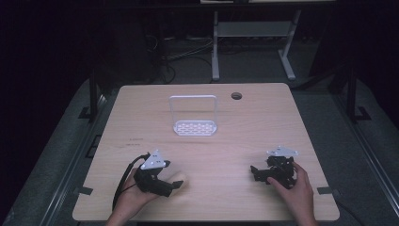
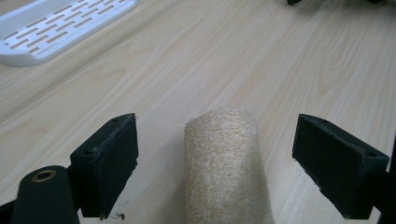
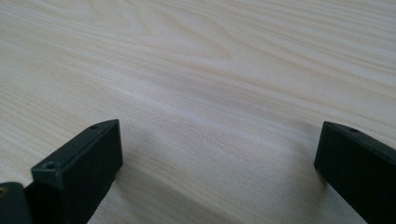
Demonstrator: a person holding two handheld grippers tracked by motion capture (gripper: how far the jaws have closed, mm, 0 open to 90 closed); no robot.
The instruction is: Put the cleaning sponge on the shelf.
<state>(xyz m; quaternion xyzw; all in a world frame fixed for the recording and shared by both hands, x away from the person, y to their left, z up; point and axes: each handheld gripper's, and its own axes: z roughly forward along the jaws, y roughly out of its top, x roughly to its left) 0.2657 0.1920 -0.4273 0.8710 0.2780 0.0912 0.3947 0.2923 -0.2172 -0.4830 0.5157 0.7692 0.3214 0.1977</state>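
High view. We see a pale wooden table (image 1: 207,141) with rounded corners and a round cable hole (image 1: 236,96) near its far edge. A white slotted tray (image 1: 195,127) with a tall wire hoop handle stands on the far half of the table, left of the hole. Nearer than the tray and to its left, the person's left hand (image 1: 129,197) holds the left gripper (image 1: 175,184), and a tan roll (image 1: 179,179) lies on the wood at its tip. Nearer than the tray and to its right, the right hand (image 1: 296,190) holds the right gripper (image 1: 254,172), low over bare wood. Beyond the table we note a dark room with a grey floor, a white desk frame (image 1: 254,42) and loose cables (image 1: 183,52).

Left gripper view. We see the roll (image 2: 226,163) as a beige cylinder with a coarse, fibrous, net-like surface, lying on the wood with its end pointing away from the camera. It rests between the two black jaws, which stand wide apart with a gap on each side and touch nothing. The tray (image 2: 60,28) lies farther off, beyond the roll and to the left.

Right gripper view. We see the two black jaws spread wide, with plain, light, grained tabletop (image 3: 210,93) between them.
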